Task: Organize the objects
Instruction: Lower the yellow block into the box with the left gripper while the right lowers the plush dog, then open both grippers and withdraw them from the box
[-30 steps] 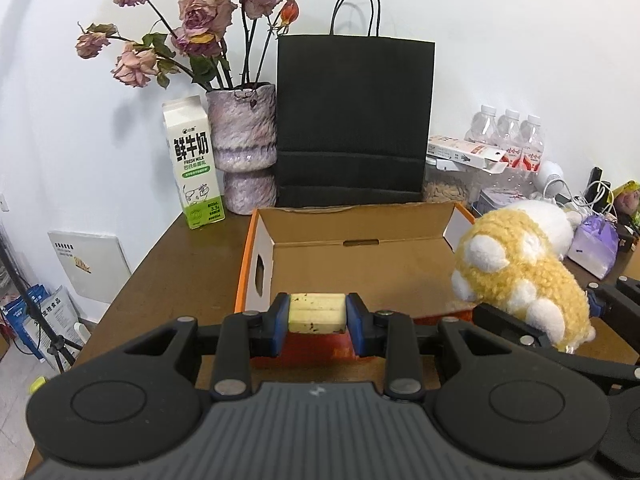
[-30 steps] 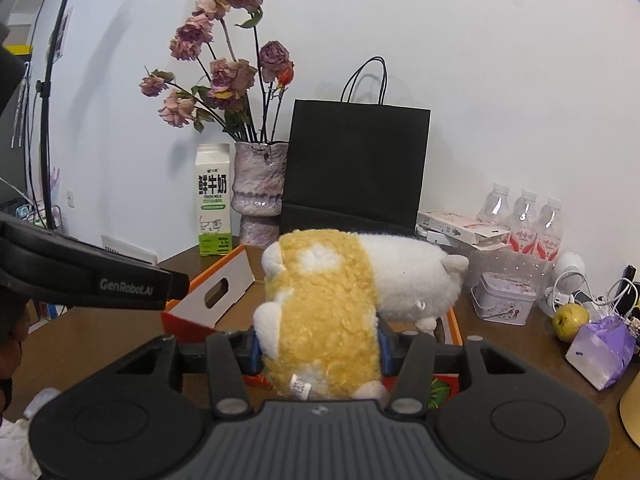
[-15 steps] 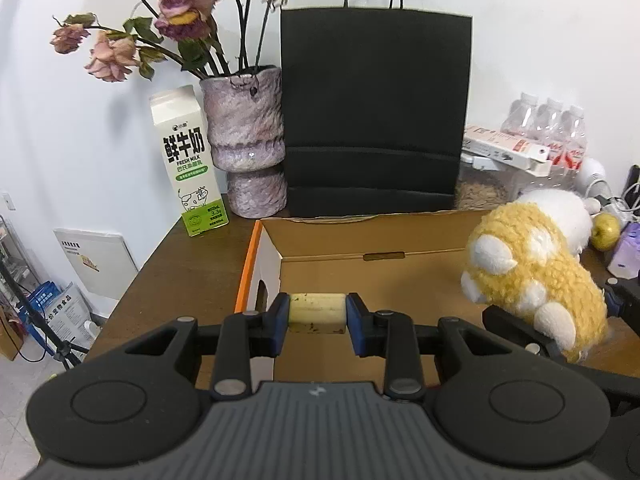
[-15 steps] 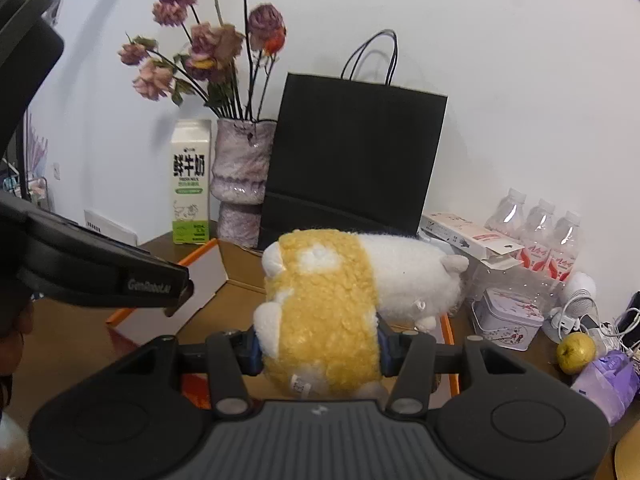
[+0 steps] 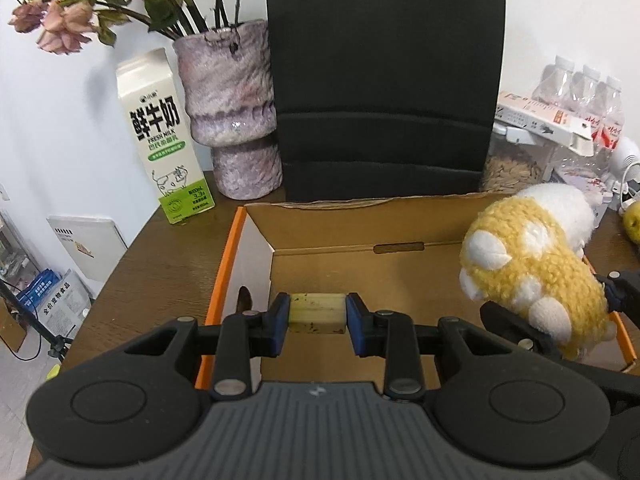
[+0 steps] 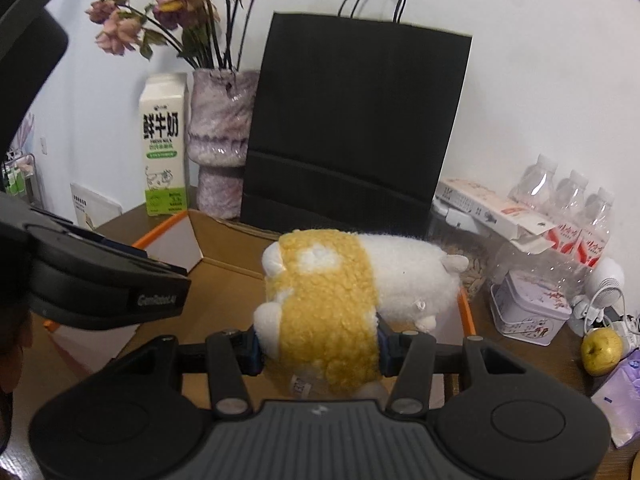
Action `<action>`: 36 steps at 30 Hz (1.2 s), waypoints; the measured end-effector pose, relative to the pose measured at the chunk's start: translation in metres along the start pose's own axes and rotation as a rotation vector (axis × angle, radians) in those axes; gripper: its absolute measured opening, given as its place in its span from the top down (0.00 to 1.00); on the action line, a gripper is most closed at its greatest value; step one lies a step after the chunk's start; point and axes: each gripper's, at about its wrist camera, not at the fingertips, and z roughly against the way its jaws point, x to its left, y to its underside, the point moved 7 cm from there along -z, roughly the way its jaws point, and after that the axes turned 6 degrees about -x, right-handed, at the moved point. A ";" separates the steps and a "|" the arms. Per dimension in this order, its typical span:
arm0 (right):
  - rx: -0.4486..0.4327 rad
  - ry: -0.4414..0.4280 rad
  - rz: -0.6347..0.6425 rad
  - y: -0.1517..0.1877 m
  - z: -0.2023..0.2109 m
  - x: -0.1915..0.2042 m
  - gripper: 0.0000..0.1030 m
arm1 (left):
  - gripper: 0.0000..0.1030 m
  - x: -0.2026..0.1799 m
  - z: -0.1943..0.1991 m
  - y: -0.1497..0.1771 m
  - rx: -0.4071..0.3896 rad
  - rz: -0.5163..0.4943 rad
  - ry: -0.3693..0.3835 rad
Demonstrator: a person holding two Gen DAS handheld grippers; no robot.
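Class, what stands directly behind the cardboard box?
A black paper bag stands behind the box, with a purple vase beside it. The bag hides whatever is behind it.

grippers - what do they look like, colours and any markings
Both are matte black plastic with a ribbed grey top plate flanked by two round discs. The left gripper and right gripper have black linkage arms with silver pivot screws and blue pads. White "GenRobot.AI" lettering marks the left one's side.

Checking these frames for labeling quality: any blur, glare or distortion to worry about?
Left wrist view: sharp; fisheye bows the black paper bag; small glare on the vase. Right wrist view: slightly softer; the left gripper's printed logo is smeared; dark vignette corners.
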 end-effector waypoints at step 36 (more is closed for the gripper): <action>0.037 0.005 -0.066 0.013 -0.019 -0.025 0.03 | 0.00 0.008 -0.003 -0.002 -0.061 -0.008 -0.029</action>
